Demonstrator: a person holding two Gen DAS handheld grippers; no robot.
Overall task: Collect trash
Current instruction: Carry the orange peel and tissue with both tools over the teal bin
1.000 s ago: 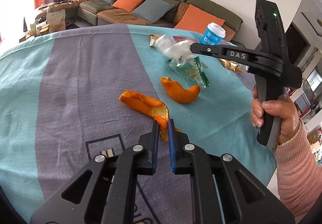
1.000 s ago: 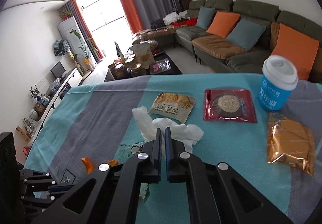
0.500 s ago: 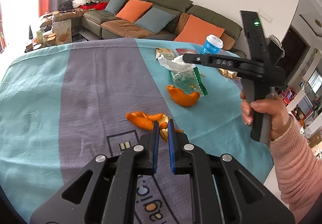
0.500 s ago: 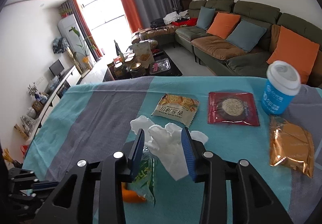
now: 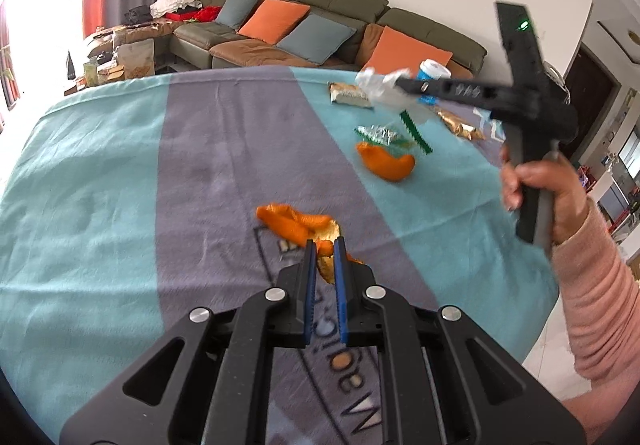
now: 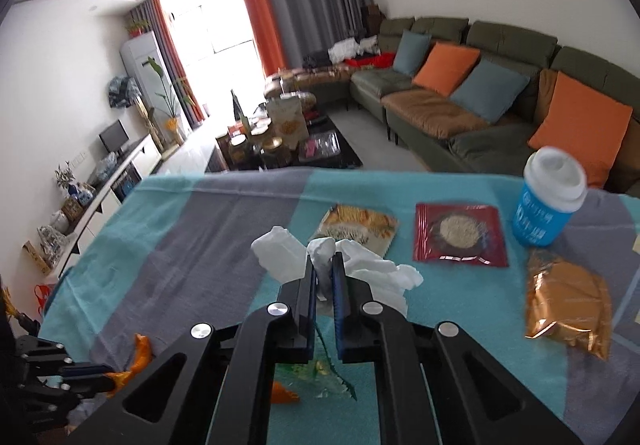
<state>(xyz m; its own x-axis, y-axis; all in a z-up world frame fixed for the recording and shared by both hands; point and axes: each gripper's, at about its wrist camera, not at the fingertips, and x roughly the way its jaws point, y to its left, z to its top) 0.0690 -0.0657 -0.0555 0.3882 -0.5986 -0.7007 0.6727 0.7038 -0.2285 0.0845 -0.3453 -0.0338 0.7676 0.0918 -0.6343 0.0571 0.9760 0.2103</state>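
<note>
My left gripper is shut on a long orange peel and holds one end of it just above the striped cloth. A second orange peel lies further right beside a green wrapper. My right gripper is shut on a crumpled white tissue and holds it above the cloth; it also shows in the left wrist view. A clear green-edged wrapper hangs or lies under the right gripper.
A teal and grey cloth covers the table. On it are a blue paper cup, a red snack packet, a yellow cracker packet and a gold foil packet. A sofa stands beyond the far edge.
The right gripper has shut on the white tissue, after being open around it, and lifted it. The left gripper has pulled back a little with the orange peel.
</note>
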